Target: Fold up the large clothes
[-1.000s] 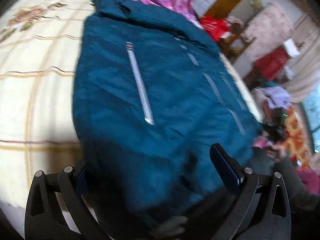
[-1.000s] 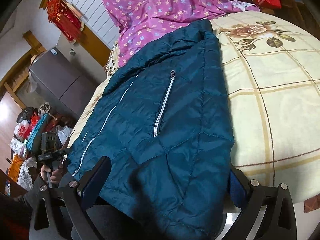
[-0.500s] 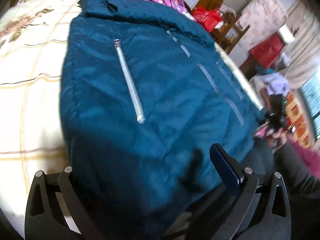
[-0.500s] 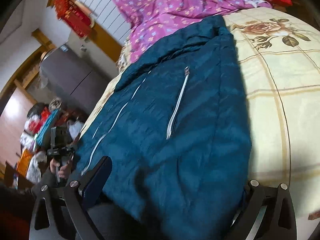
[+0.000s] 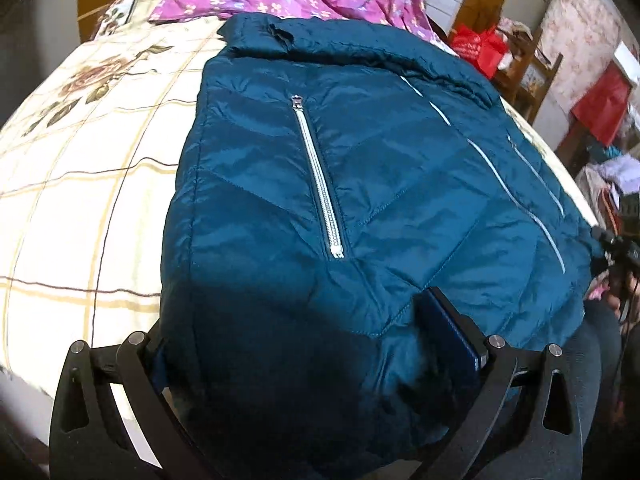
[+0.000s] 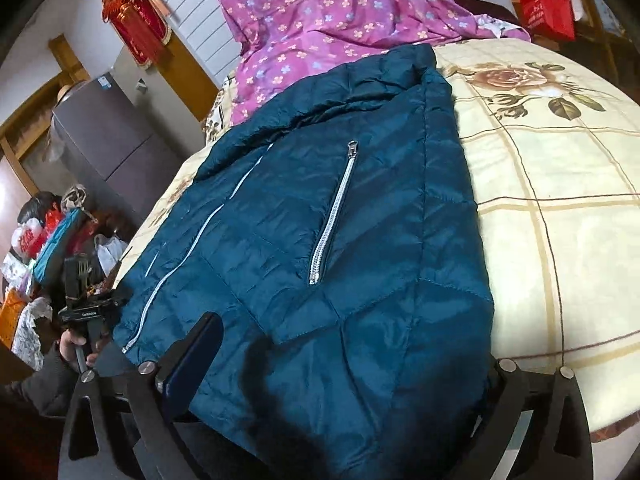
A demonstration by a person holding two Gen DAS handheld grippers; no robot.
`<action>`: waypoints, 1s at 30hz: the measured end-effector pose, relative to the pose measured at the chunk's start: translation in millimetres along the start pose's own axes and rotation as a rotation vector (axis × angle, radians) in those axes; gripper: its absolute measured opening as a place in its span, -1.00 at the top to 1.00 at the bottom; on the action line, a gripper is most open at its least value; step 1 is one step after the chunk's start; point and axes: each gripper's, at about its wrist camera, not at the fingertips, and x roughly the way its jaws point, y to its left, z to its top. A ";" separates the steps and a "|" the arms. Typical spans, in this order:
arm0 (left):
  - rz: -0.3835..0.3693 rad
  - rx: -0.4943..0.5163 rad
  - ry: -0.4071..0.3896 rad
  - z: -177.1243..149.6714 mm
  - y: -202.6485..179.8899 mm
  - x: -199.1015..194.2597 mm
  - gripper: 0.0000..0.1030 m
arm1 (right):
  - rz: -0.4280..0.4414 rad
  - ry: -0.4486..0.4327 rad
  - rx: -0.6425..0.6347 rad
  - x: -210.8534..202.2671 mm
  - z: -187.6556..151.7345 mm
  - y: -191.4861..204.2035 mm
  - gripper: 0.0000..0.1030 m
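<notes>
Across the bed, a cream bedspread (image 5: 80, 184) with brown checks and printed roses covers the mattress, and a teal quilted jacket (image 5: 360, 208) lies flat on it, silver pocket zipper (image 5: 318, 178) facing up, hem toward the near edge. Off to the left side of the room, seen from the right wrist camera, a grey cabinet (image 6: 108, 136) stands against the wall with a red hanging ornament (image 6: 136, 20) above it and bags heaped on the floor. Further along, a purple flowered cloth (image 6: 332, 20) is bunched at the head of the bed, touching the jacket's collar. On the right side of the room a red bag (image 5: 478, 46) sits by wooden furniture. The left gripper (image 5: 316, 344) is spread wide with the jacket's hem lying between its fingers; the right gripper (image 6: 348, 364) is likewise spread, straddling the hem at the opposite corner.
</notes>
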 end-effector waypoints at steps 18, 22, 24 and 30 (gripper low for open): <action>0.029 -0.198 -0.063 -7.0 25.7 -19.3 0.37 | 0.054 -0.024 -0.005 -5.0 -14.0 3.3 -0.20; 0.004 -0.210 -0.056 -8.9 29.7 -21.2 0.40 | 0.083 -0.053 0.072 -4.4 -16.1 -12.1 0.11; 0.007 -0.192 -0.061 -9.6 25.5 -21.3 0.40 | 0.086 -0.053 0.069 -4.5 -16.4 -11.3 0.11; -0.004 -0.150 -0.048 -12.9 19.5 -21.9 0.03 | 0.117 -0.035 0.098 -6.3 -13.5 -14.8 0.09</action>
